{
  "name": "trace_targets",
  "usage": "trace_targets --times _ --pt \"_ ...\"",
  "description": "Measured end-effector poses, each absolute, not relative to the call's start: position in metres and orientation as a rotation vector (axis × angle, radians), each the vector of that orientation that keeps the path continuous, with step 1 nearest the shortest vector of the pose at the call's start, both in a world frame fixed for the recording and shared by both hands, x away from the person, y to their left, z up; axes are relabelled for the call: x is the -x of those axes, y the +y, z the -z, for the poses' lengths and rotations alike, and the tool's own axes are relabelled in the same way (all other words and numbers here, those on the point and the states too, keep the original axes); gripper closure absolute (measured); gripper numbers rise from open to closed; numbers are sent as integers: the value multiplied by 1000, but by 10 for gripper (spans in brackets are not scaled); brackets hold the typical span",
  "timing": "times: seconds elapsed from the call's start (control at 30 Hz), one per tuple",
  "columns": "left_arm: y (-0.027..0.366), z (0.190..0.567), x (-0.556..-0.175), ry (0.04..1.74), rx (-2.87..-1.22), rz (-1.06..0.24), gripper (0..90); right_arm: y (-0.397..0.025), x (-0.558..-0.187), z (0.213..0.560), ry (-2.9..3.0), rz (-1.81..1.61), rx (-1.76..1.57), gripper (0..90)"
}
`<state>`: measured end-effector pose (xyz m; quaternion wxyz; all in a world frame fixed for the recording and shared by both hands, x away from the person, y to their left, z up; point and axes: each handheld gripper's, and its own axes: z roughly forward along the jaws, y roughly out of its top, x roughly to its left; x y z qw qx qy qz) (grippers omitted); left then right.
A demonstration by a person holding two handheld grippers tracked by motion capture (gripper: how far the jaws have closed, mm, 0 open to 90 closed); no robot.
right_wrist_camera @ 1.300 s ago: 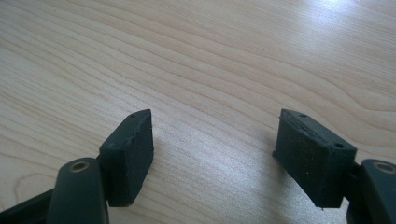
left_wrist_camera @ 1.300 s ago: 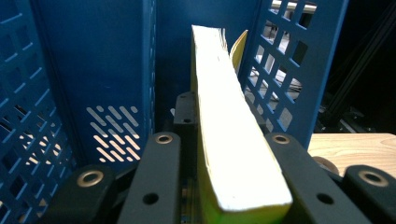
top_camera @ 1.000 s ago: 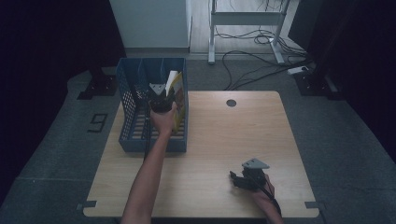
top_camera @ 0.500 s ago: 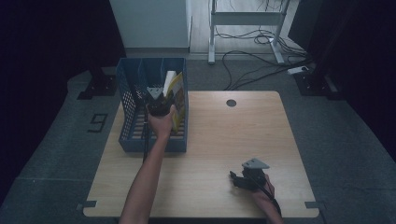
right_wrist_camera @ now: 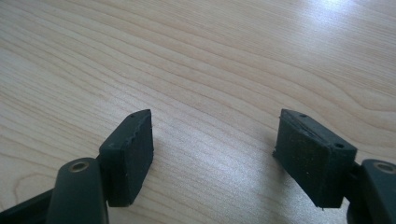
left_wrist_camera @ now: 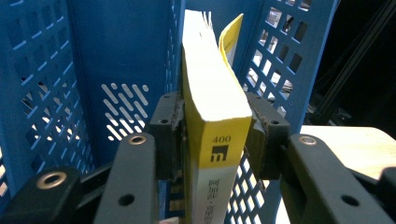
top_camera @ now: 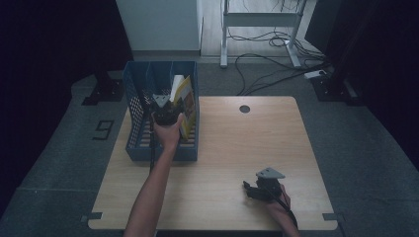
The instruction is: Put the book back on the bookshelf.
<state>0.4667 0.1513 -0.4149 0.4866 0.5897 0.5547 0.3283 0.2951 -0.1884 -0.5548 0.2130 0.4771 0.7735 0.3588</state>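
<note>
Toward the upper left of the high view, a blue perforated file rack (top_camera: 136,148) stands on the wooden table (top_camera: 222,148), divided into upright compartments. A yellow book (top_camera: 184,101) stands in its right-hand compartment, spine toward the person, cover fanning open at the top. The left gripper (left_wrist_camera: 212,135) has its jaws clamped on the book's spine. At lower right, the right gripper (right_wrist_camera: 212,156) rests over bare tabletop, jaws apart.

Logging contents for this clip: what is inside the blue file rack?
The blue file rack holds one yellow book, upright in its rightmost slot and clamped at the spine by the left gripper. The left slot looks empty; the hand hides part of the floor.
</note>
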Motion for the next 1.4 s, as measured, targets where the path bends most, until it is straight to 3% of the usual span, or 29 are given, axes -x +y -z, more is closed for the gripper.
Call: trace_targets --times 0.53,1.4 --pt "158 407 -454 1325 -1476 -733 476 -188 -295 555 2148 -994 -1322 266" --pt "173 413 -430 1291 -1523 -644 428 -188 -295 555 2147 -993 -1324 265"
